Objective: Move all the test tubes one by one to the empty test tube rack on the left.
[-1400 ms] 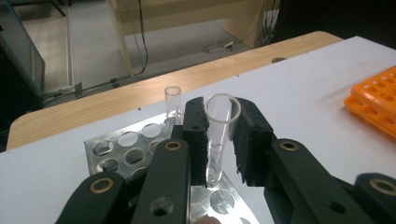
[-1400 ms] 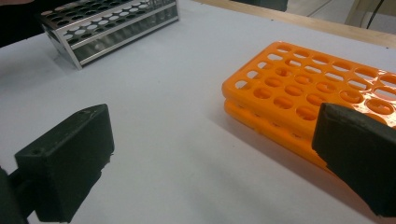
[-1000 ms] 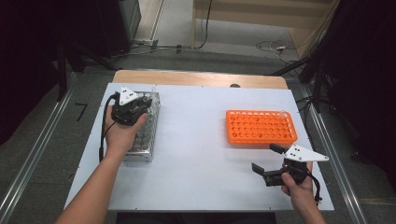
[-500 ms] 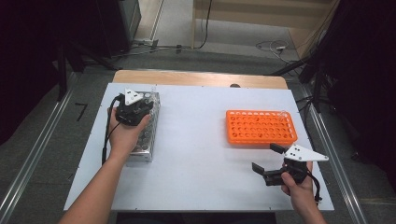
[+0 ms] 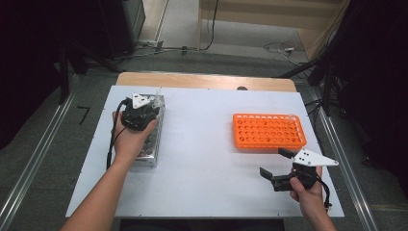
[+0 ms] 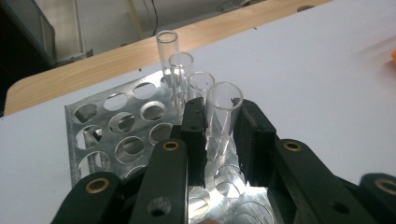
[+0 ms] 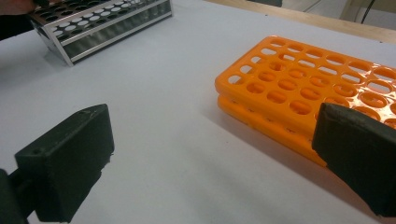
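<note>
On the worktop's (image 5: 202,144) left, the left gripper (image 6: 219,123) has its jaws clamped on a clear tube (image 6: 223,114) standing in the metal rack (image 6: 116,135). Further right lies the orange rack (image 5: 268,131); near it, the right gripper (image 5: 278,166) hovers with jaws apart.

In the left gripper view, the lower part of the clear glass test tube (image 6: 223,116) is covered by the black pads of the left tool (image 6: 219,140) on either side, so its seat in the shiny metal rack (image 6: 116,140) cannot be made out. That rack's near rows run off the bottom edge. In the high view the hand and tool cover much of the same rack (image 5: 153,144). In the right gripper view, the flat orange plastic rack (image 7: 303,88) is cut by the right edge.
</note>
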`<move>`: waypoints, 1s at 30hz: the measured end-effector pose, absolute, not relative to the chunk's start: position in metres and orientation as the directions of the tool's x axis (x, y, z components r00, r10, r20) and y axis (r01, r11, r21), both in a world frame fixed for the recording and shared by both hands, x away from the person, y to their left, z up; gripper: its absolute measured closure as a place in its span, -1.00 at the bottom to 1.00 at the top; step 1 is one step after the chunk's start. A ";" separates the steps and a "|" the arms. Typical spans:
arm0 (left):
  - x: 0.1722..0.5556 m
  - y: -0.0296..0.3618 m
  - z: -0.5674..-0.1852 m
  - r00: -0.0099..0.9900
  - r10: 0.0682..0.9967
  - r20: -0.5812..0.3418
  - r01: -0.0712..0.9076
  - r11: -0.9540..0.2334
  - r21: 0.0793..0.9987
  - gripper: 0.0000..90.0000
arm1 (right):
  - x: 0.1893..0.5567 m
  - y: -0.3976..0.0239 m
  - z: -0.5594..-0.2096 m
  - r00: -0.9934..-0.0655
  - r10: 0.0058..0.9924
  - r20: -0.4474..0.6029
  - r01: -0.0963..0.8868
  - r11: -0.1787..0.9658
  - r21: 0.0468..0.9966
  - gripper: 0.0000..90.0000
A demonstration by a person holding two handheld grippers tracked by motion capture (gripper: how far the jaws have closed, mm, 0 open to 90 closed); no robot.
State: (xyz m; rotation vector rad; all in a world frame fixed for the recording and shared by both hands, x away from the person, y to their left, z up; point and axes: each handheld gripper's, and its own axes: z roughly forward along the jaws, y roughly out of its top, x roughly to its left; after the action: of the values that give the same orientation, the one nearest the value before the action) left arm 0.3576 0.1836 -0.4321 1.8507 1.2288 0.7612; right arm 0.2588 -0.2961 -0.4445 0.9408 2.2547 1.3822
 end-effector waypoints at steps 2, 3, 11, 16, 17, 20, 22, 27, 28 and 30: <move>0.357 0.185 -0.431 0.363 0.930 0.052 0.473 -0.232 0.850 0.64 | 0.259 -0.296 -0.445 -0.727 0.684 0.057 0.362 0.311 0.879 -1.00; 0.357 0.185 -0.431 0.363 0.931 0.040 0.476 -0.222 0.851 0.62 | 0.259 -0.296 -0.445 -0.727 0.684 0.057 0.362 0.311 0.879 -1.00; 0.352 0.187 -0.426 0.358 0.933 0.018 0.465 -0.195 0.864 0.26 | 0.260 -0.297 -0.445 -0.725 0.686 0.059 0.364 0.310 0.878 -1.00; 0.345 0.191 -0.421 0.387 0.921 -0.038 0.445 -0.151 0.883 0.01 | 0.260 -0.297 -0.445 -0.725 0.686 0.058 0.363 0.310 0.879 -1.00; 0.342 0.191 -0.420 0.394 0.918 -0.050 0.442 -0.142 0.886 -0.01 | 0.260 -0.297 -0.445 -0.725 0.686 0.058 0.364 0.309 0.879 -1.00; 0.335 0.192 -0.419 0.407 0.911 -0.068 0.433 -0.126 0.893 -0.18 | 0.260 -0.297 -0.445 -0.724 0.687 0.061 0.366 0.308 0.878 -1.00; 0.329 0.192 -0.418 0.417 0.905 -0.083 0.425 -0.114 0.898 -0.29 | 0.260 -0.297 -0.445 -0.724 0.688 0.060 0.364 0.307 0.879 -1.00; 0.314 0.193 -0.417 0.435 0.893 -0.113 0.409 -0.085 0.908 -0.55 | 0.261 -0.298 -0.444 -0.722 0.689 0.059 0.363 0.306 0.880 -1.00; 0.311 0.193 -0.417 0.438 0.891 -0.118 0.405 -0.079 0.911 -0.60 | 0.261 -0.298 -0.443 -0.722 0.689 0.059 0.363 0.304 0.881 -1.00; 0.304 0.193 -0.416 0.445 0.886 -0.128 0.397 -0.067 0.915 -0.68 | 0.262 -0.299 -0.443 -0.720 0.691 0.061 0.364 0.301 0.882 -1.00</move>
State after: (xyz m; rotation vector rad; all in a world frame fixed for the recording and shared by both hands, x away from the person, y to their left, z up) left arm 0.3040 0.1929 -0.4163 1.6642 1.1282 0.5932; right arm 0.2621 -0.2986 -0.4429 0.9508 2.2440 1.3866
